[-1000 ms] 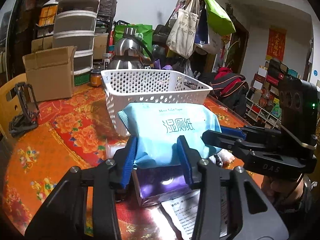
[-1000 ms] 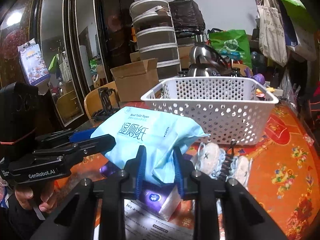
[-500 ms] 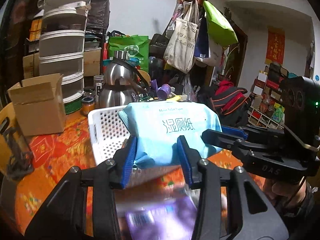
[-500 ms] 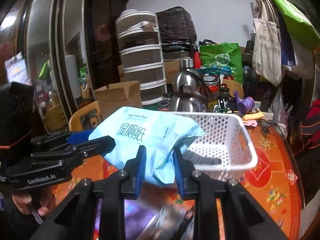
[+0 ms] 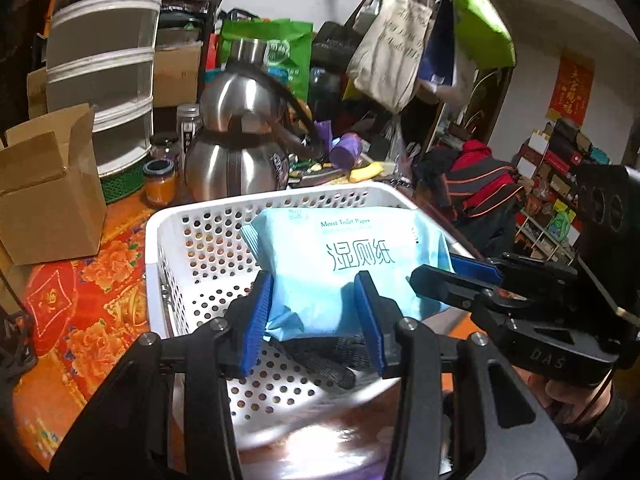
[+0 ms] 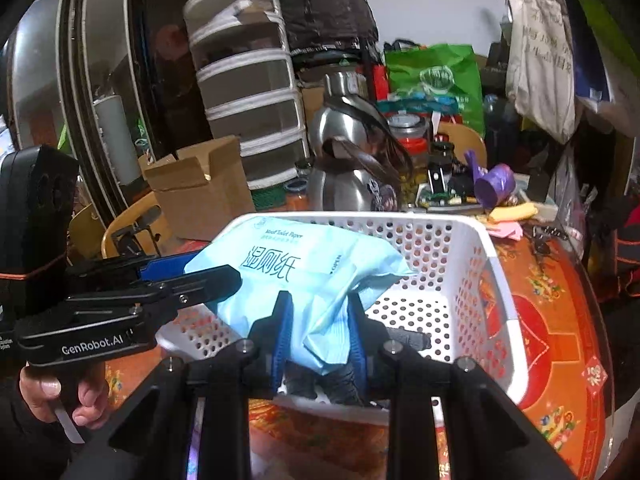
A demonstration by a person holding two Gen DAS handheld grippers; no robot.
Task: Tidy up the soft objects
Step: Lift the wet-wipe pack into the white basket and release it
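A light blue pack of moist toilet paper [image 5: 348,264] is held by both grippers above the inside of a white perforated basket [image 5: 176,264]. My left gripper [image 5: 316,316] is shut on the pack's near end. My right gripper [image 6: 320,332] is shut on the pack's other end [image 6: 304,280]. The basket also shows in the right wrist view [image 6: 472,292]. A black glove [image 5: 320,356] lies on the basket floor under the pack. The right gripper also shows in the left wrist view [image 5: 452,276], the left gripper in the right wrist view [image 6: 200,276].
The basket stands on a red and orange floral tablecloth [image 5: 80,312]. Behind it are a steel kettle [image 5: 240,144], a cardboard box [image 5: 48,184], jars and stacked drawers [image 5: 100,72]. Bags hang at the back right [image 5: 400,40].
Both grippers carried the blue pack up from the table, forward over the basket's near wall and down into the basket. The purple pack and paper are out of clear view.
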